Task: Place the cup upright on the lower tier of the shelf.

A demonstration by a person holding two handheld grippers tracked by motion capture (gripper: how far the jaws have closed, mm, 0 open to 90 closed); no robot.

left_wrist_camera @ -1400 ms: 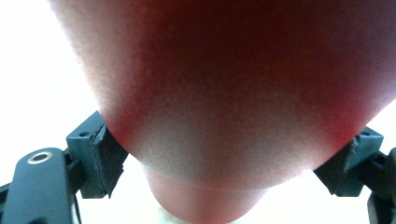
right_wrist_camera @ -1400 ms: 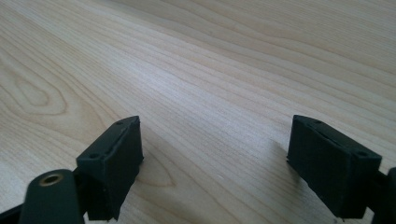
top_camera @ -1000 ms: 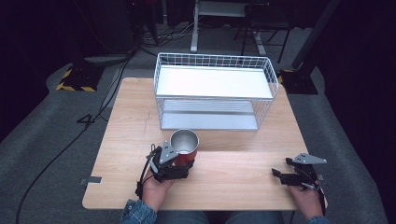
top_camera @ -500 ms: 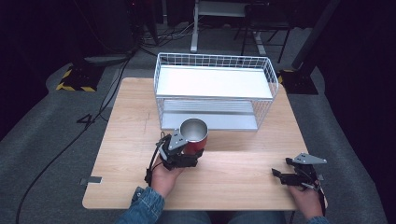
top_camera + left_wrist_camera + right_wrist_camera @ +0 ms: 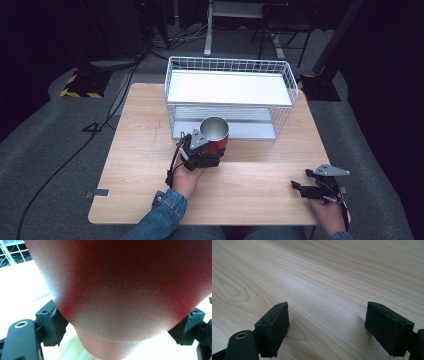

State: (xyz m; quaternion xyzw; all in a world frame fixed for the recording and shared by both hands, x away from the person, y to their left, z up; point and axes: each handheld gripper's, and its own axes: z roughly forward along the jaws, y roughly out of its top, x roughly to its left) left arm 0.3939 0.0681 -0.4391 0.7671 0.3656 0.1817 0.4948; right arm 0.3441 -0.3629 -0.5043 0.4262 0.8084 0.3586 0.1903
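Cup [image 5: 215,134] nearer basket [image 5: 230,90], between fingers [image 5: 56,323].

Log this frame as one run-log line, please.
left gripper: shut on red cup, carried near wire rack | right gripper: open, idle over table | cup: upright

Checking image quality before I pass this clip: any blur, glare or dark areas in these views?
High view: surroundings beyond the table nearly black, table evenly lit. Left gripper view: the red cup sits so close it is soft, and the background is blown out white. Right gripper view: wood grain sharp, right claw casts soft shadows.
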